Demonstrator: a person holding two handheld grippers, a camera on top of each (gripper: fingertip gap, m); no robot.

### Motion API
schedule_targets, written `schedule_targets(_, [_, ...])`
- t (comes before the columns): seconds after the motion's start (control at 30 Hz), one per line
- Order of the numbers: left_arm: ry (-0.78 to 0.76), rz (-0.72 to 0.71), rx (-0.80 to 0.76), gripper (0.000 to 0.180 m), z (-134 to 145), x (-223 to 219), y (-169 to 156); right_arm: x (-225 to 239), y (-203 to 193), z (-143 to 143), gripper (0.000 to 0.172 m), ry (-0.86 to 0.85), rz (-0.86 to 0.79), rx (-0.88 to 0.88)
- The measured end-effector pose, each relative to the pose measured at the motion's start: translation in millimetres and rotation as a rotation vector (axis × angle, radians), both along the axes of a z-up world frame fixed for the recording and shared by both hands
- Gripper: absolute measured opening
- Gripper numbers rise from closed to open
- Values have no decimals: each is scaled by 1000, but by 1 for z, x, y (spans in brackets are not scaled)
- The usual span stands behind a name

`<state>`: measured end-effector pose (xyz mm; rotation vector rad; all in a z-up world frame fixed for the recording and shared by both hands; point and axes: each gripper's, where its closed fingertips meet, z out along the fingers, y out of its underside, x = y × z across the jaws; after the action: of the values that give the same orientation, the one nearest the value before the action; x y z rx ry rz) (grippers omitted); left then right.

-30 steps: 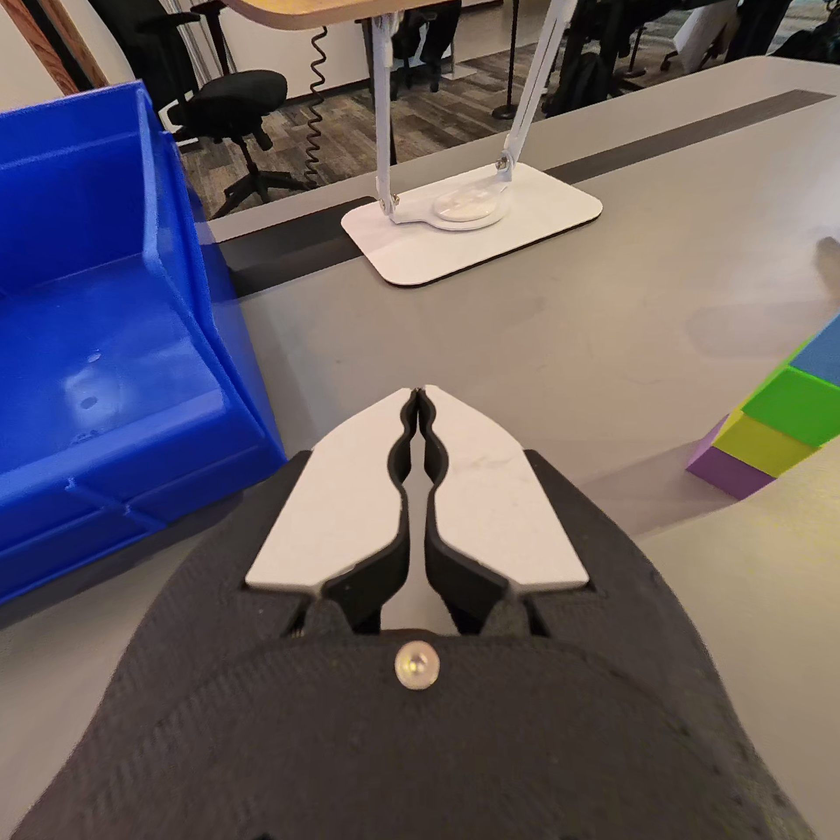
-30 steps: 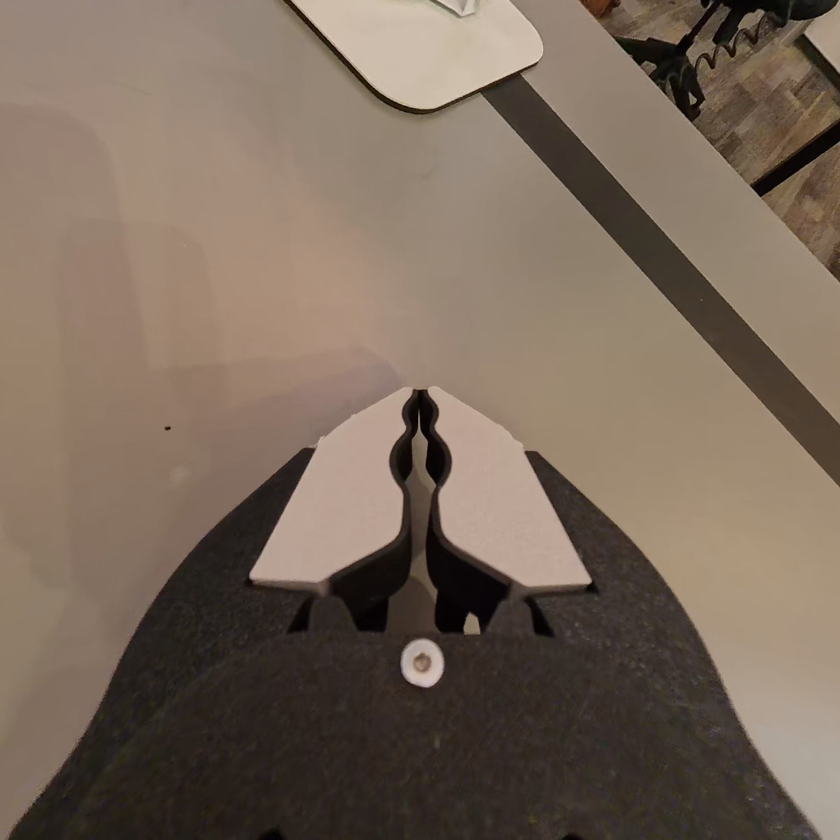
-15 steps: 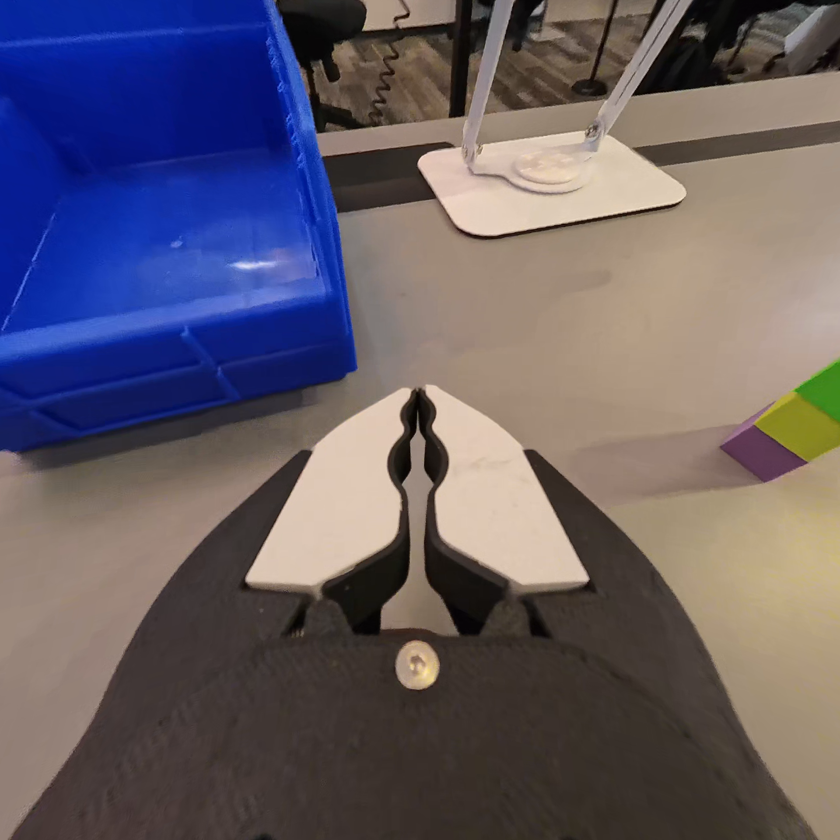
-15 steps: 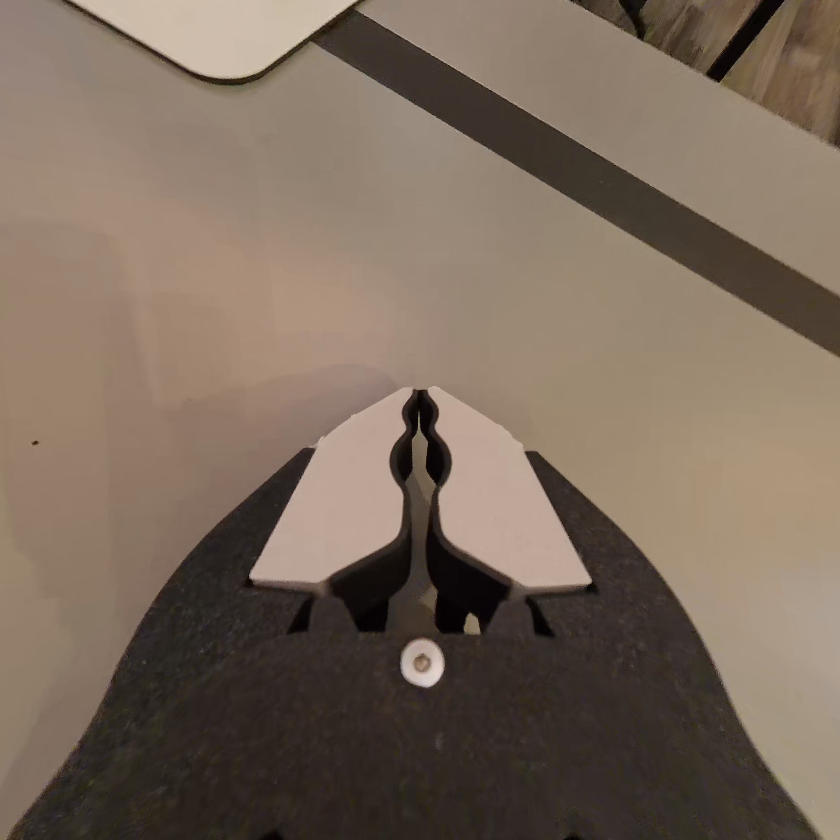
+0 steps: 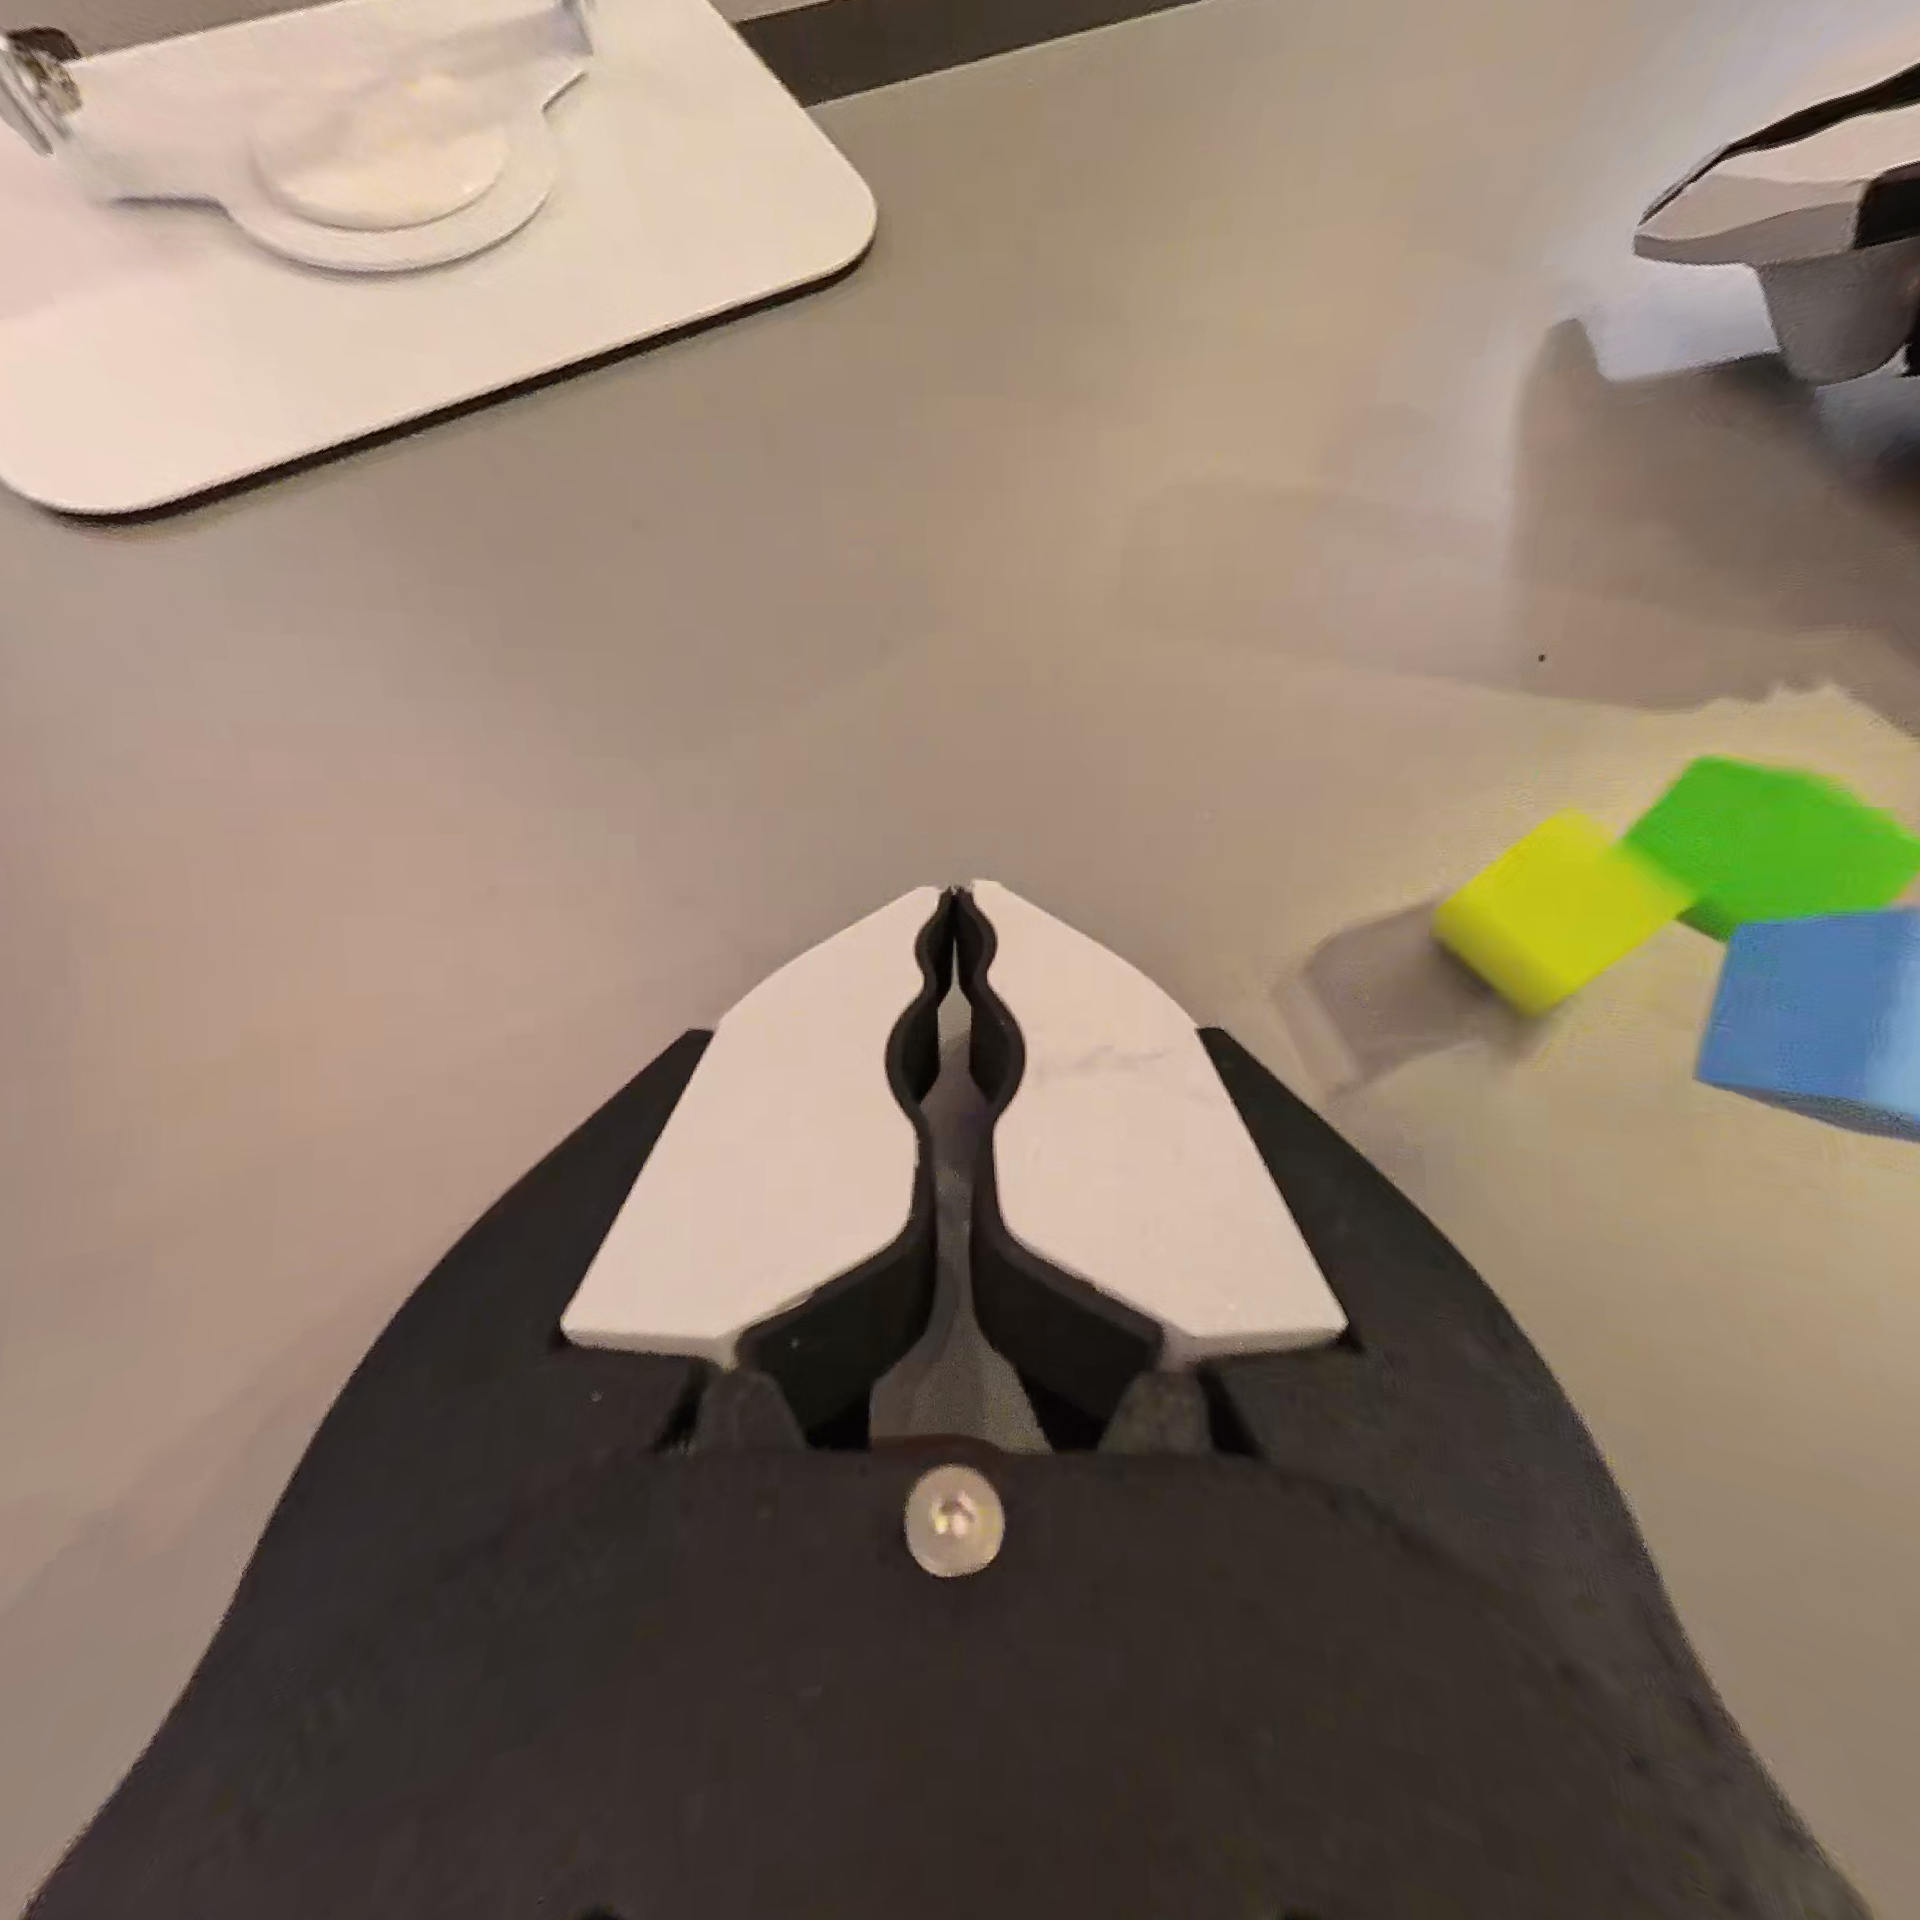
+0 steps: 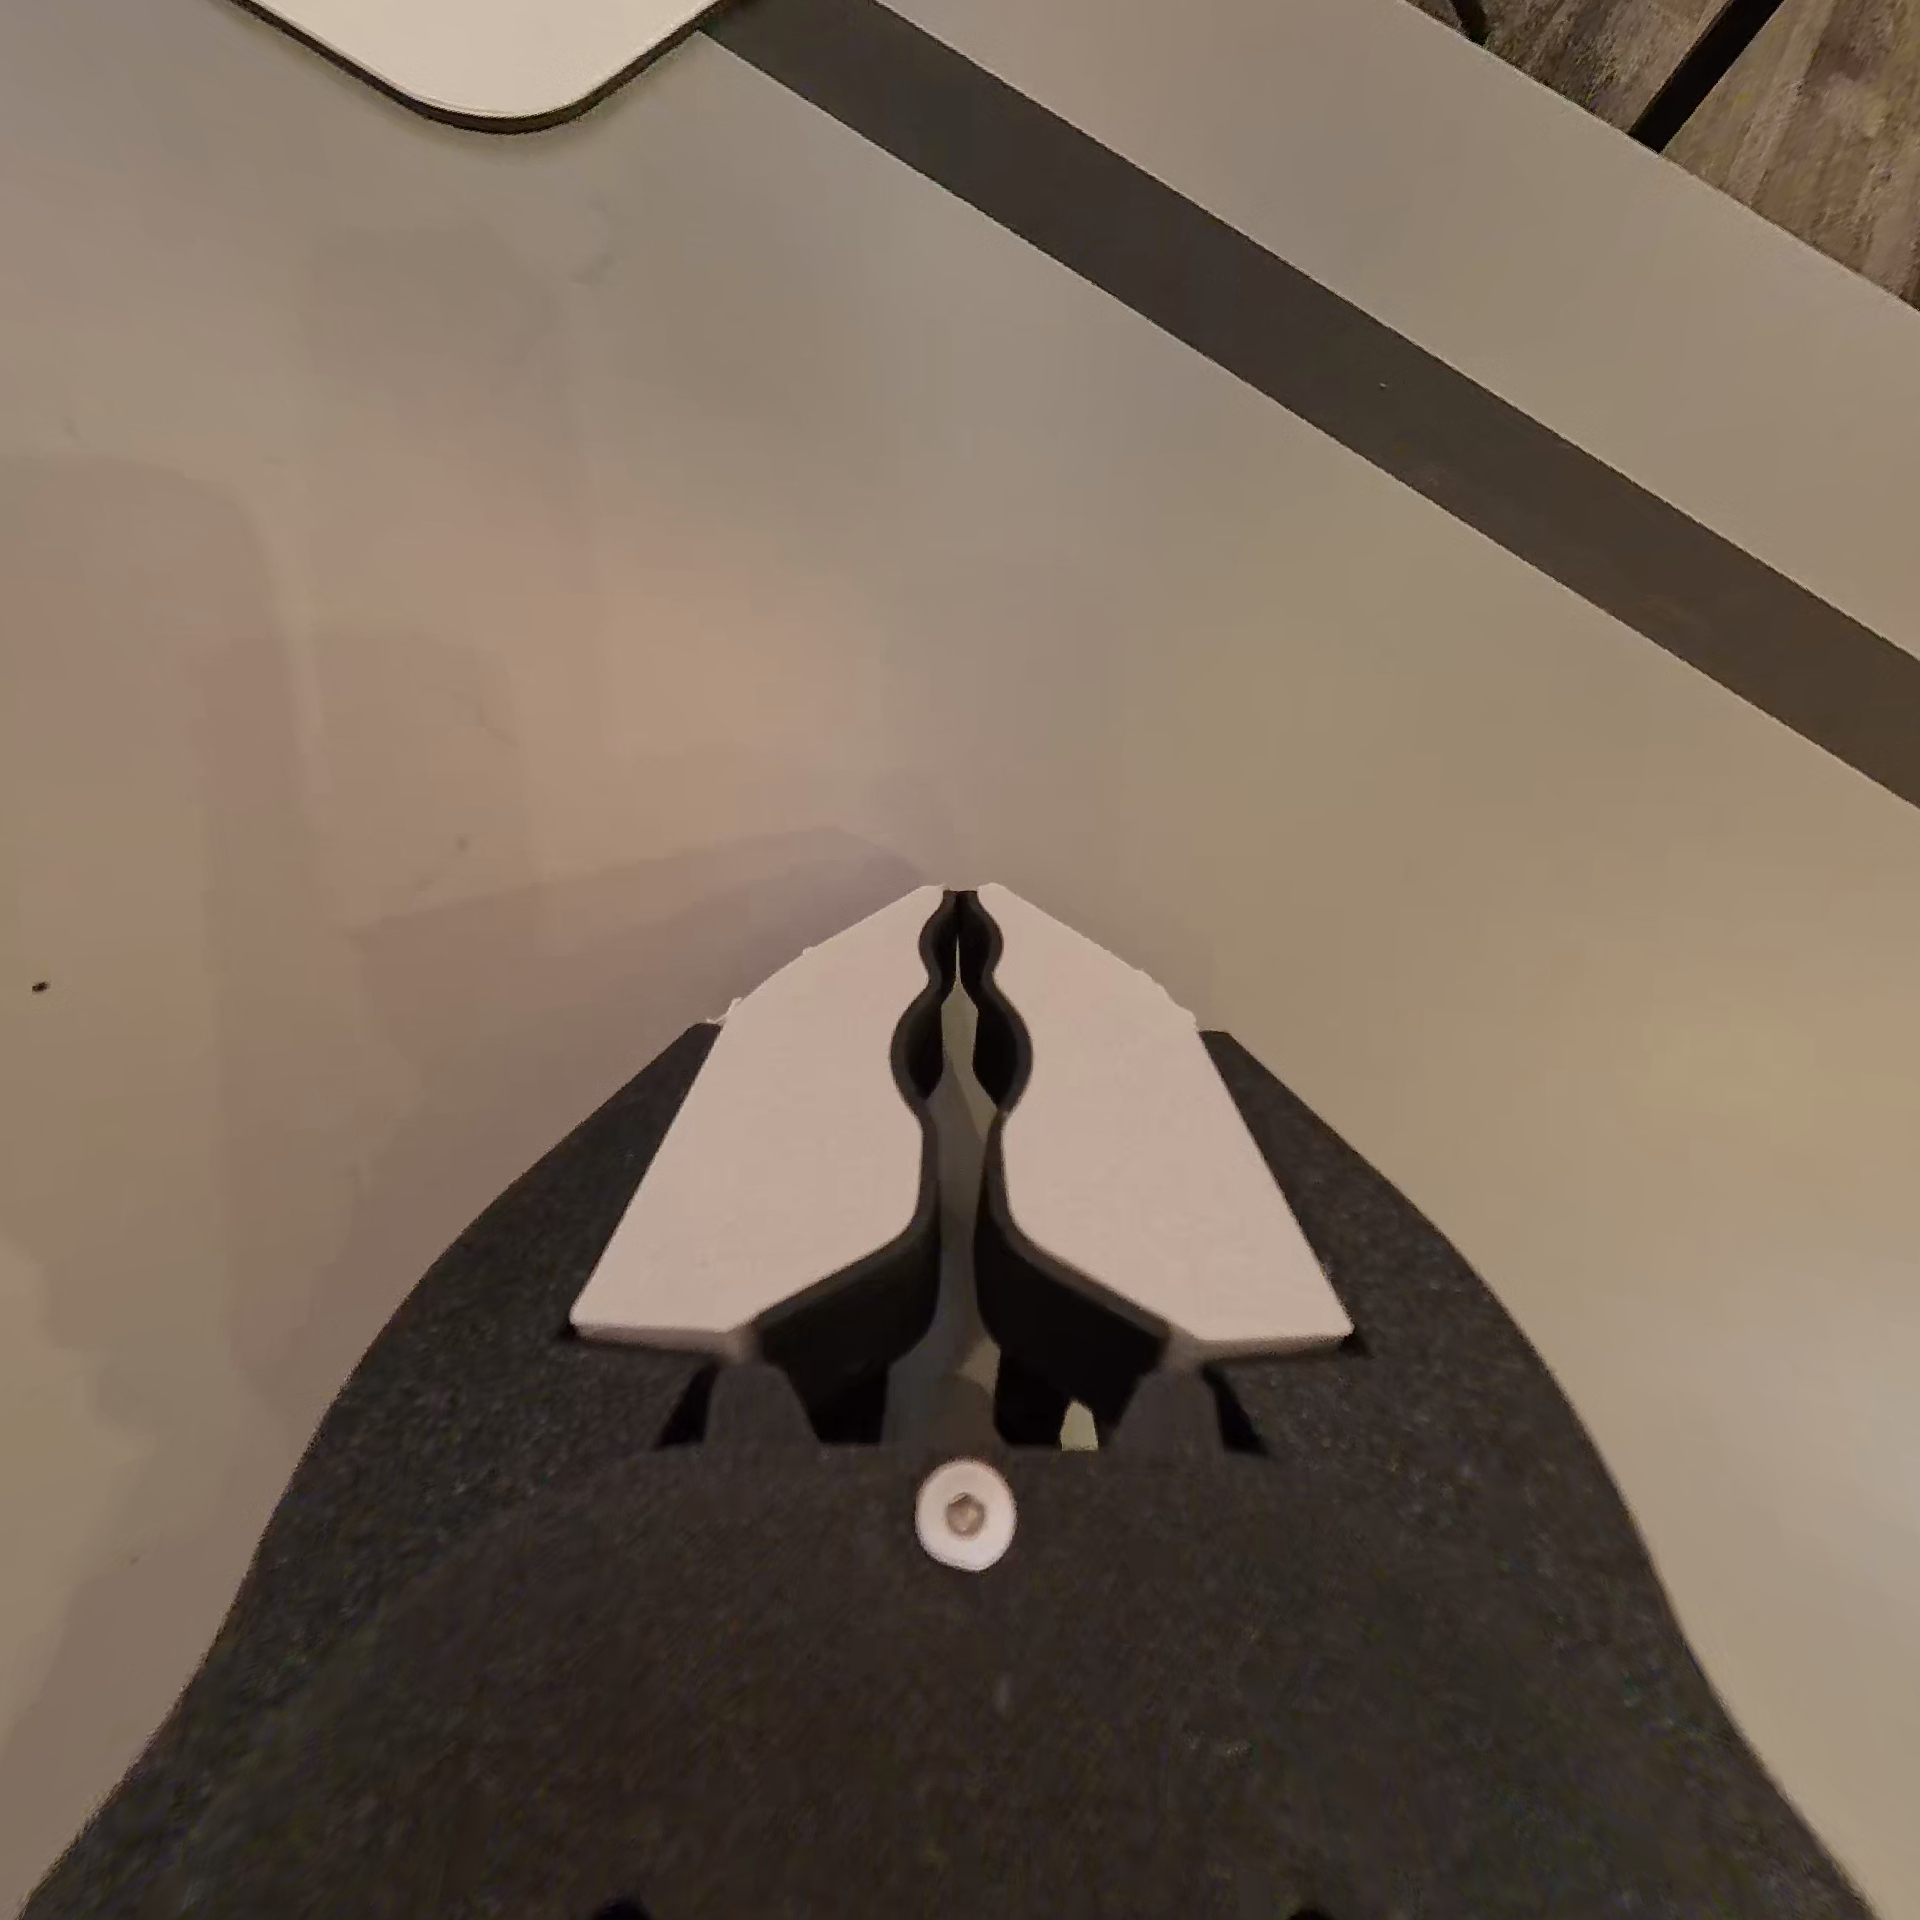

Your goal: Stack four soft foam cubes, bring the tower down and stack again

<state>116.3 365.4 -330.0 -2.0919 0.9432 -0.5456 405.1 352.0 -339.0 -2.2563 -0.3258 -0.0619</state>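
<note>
The foam cubes, a leaning stack at the right edge of the left wrist view half a second ago, now lie scattered on the grey table point(image 5: 935, 571), and the blue bin seen at the left then is out of that view. A yellow cube point(image 5: 1548, 909) lies flat, touching a green cube point(image 5: 1766, 842) just behind it. A blue cube point(image 5: 1818, 1018) sits just in front of the green one, cut off by the right edge of the view. All three are slightly blurred. A purple cube was at the base of the stack; it does not show now.

The left gripper point(image 5: 954, 891) is above the bare table, left of the cubes and apart from them. Its two white fingers point(image 5: 821, 1122) meet at the tips, closed on nothing. A white lamp base point(image 5: 436, 312) rests on the table at the far left.

The right gripper point(image 6: 958, 891) is also pressed closed with nothing between its fingertips, over bare table. Part of it shows at the far right in the left wrist view, beyond the cubes. A dark strip point(image 6: 1351, 343) runs diagonally across the table ahead of it, and a corner of the lamp base shows at the top left.
</note>
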Motion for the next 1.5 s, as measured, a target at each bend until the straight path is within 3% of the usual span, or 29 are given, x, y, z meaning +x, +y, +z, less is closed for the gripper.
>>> schedule_targets(0.3, [-1, 121, 88, 0, 8, -72, 40, -3, 1, -3, 0, -24, 12, -12])
schedule_targets(0.43, [-11, 107, 83, 0, 8, -71, 39, -3, 1, -3, 0, -30, 14, -11])
schedule_targets(0.67, [104, 57, 159, 0, 3, -64, 33, -3, 1, -1, 0, -20, 16, -1])
schedule_targets(0.87, [47, 16, 108, 0, 4, -61, 31, -3, 1, -1, 0, -28, 22, 3])
schedule_targets(1.07, [-89, 20, 165, 0, 26, -63, 50, -4, 1, -2, 0, -49, 31, -1])
schedule_targets(1.33, [-68, -25, 255, 0, 31, -43, 90, -7, 1, -4, 0, -69, 51, -7])
schedule_targets(1.5, [-54, -101, 301, 0, 32, -34, 83, -9, 1, -4, 0, -73, 67, -5])
